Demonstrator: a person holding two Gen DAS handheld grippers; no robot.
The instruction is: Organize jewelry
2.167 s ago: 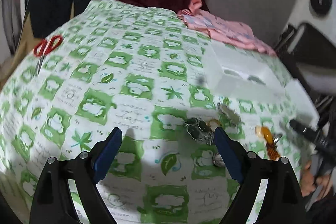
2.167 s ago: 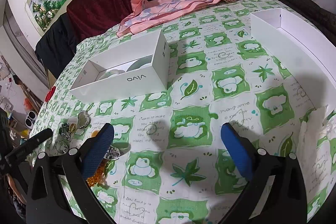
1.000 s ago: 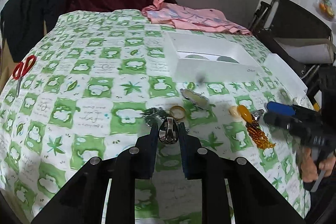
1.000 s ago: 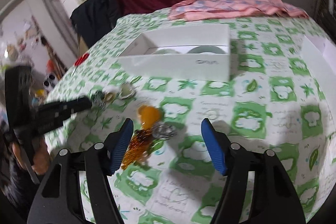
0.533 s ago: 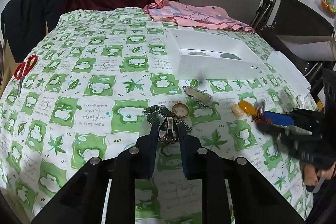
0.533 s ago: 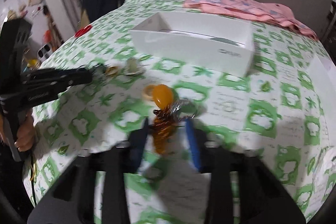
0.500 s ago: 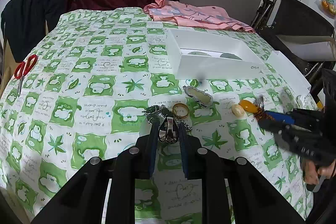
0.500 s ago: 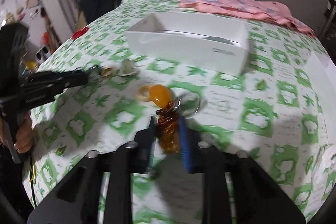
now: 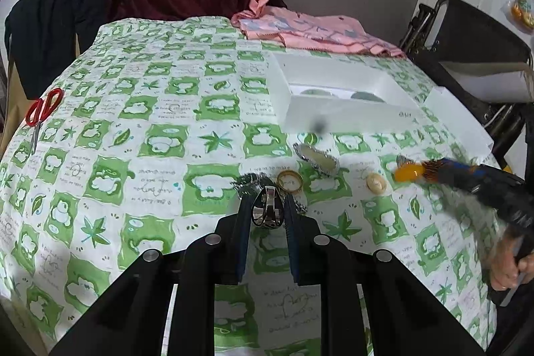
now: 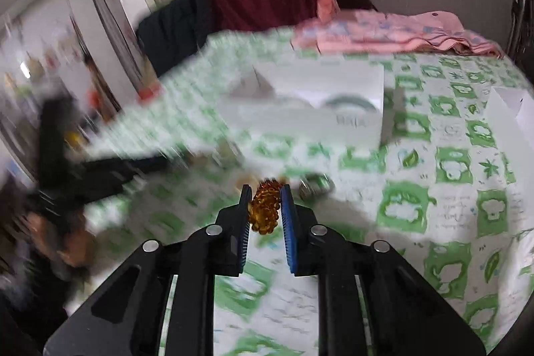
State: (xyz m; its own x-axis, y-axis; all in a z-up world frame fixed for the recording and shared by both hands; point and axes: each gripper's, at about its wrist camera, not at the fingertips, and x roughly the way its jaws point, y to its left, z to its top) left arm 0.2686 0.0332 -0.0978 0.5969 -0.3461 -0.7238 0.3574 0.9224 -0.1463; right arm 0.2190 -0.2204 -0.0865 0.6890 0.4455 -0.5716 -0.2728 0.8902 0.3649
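Amber beads (image 10: 265,209) between right tool (image 10: 266,202) pads

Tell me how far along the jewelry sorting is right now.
Early. The white box already holds two round pieces. In hand: the left gripper is shut on a silver ring, the right gripper on an amber bead strand. Left on the cloth: a gold ring, an oval brooch, a cream bead.

White box (image 9: 350,119) side: "vivo"; tablecloth (image 9: 160,135) script: "I want to make".
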